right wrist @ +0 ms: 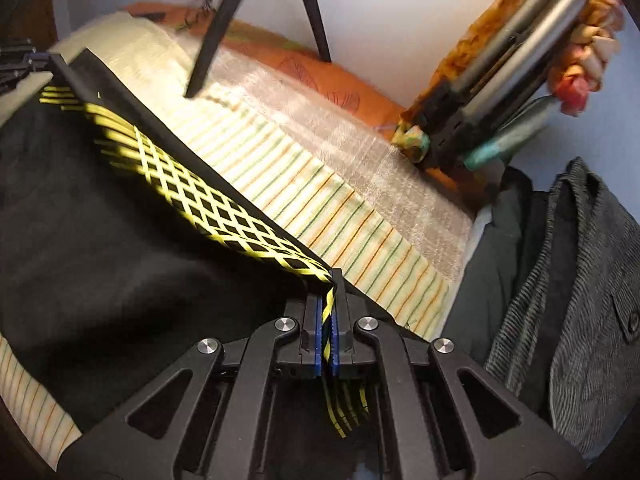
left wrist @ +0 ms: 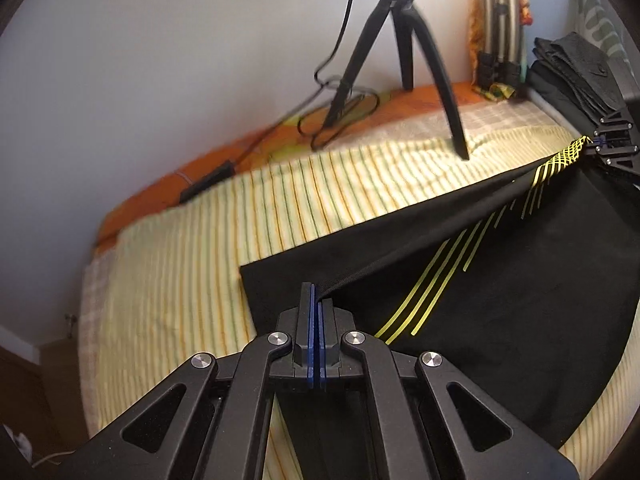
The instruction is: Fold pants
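Black fabric pants with yellow stripes (left wrist: pixel 500 280) stretch taut between two tongs above a bed's yellow-striped sheet (left wrist: pixel 180 248). The left tongs (left wrist: pixel 317 304) clamp one black edge; the right tongs (right wrist: pixel 329 280) pinch the yellow-latticed end. A black tripod (left wrist: pixel 400 60) stands beyond them; folded dark clothes (right wrist: pixel 560 280) sit right of the right tongs.
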`<state>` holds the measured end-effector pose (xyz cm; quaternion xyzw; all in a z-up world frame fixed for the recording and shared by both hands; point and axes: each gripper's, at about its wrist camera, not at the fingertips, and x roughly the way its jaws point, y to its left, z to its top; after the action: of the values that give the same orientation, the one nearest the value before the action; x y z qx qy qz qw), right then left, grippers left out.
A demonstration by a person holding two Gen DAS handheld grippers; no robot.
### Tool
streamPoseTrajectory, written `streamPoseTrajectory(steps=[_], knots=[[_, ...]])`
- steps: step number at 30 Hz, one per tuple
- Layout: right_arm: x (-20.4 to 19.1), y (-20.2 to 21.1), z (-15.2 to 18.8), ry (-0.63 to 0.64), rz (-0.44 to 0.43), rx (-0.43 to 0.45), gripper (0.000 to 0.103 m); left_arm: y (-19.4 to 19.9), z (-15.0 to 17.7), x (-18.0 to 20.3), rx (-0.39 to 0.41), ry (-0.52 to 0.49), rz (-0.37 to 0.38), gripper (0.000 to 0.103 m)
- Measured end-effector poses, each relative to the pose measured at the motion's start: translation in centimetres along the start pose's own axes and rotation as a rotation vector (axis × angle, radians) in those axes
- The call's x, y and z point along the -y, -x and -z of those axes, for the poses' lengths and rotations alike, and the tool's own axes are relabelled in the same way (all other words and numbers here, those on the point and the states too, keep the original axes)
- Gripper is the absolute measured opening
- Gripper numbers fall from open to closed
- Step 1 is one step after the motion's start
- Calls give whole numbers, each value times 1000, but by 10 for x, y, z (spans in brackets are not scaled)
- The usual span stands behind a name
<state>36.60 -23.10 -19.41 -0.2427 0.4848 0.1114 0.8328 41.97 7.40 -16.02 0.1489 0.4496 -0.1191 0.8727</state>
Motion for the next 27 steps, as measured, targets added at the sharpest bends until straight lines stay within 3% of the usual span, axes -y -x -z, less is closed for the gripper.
streamPoseTrajectory(steps=[7, 9, 11, 14, 15, 17, 20, 24, 27], knots=[[10, -17, -9, -51, -28, -75, 3, -18, -4, -1, -32, -30, -72, 5], [18, -17, -9, -93, -48, -82, 17, -20, -5, -10, -44, 8, -64, 5], [25, -15, -8, -120, -39, -80, 33, -20, -6, -20, -61, 43, -64, 16], [29, -7, -5, -126, 0, -65, 56, -12, -4, -36, -43, 59, -160, 23], [31, -3, -3, -137, 7, -51, 58, -8, -3, -43, -36, 88, -172, 23], [34, 7, 0, -165, -14, -15, 58, 6, 1, -57, -10, 152, -150, 23], [31, 29, 9, -167, 4, 35, 59, 31, 12, -62, 25, 171, -118, 23], [17, 73, 31, -159, -11, 121, 71, 64, 40, -56, 41, 197, -19, 35], [4, 104, 60, -208, -53, 165, 72, 84, 69, -47, 29, 271, 72, 41]])
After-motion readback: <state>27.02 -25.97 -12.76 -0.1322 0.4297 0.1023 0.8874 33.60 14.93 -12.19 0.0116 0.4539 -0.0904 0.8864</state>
